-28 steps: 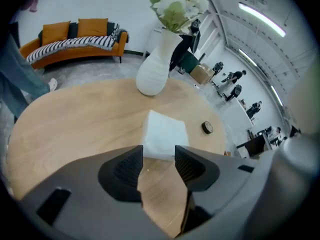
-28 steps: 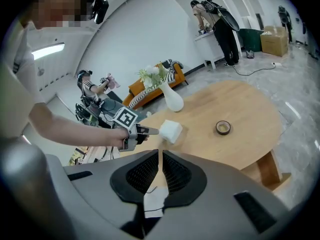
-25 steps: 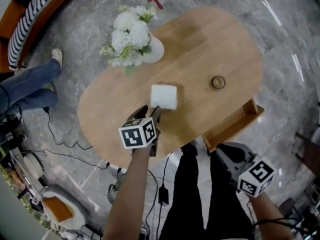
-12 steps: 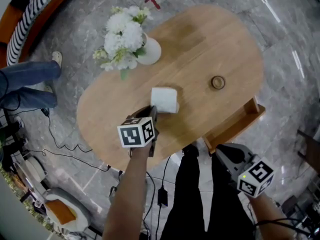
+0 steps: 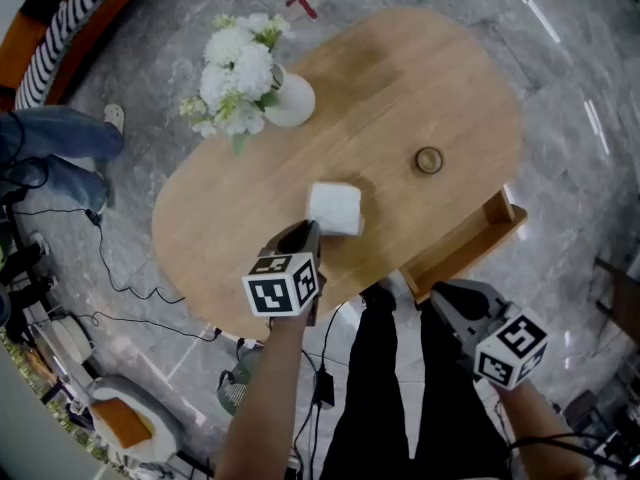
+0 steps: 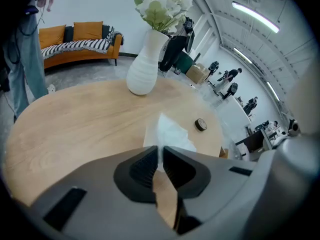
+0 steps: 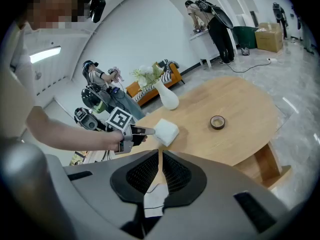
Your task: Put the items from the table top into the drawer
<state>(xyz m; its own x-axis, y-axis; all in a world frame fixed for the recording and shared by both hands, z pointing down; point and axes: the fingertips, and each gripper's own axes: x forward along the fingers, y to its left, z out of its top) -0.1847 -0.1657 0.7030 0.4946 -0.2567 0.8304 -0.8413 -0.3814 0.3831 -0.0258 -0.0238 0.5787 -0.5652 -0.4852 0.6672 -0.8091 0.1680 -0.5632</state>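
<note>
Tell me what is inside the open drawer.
The pulled-out part of the drawer shows only bare wooden bottom, no item. Its rear runs under the table top and is covered, so that stretch cannot be checked.

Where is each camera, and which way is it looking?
Head view: on the person's head, looking steeply down at the light wooden oval table; arms and legs show.
Left gripper view: on the left hand-held gripper, facing the white flower vase; its jaws are closing on the white square pack.
Right gripper view: on the right hand-held gripper, jaws together, empty, looking across the table at the left arm.
Shared: both gripper views show the small brown ring.
</note>
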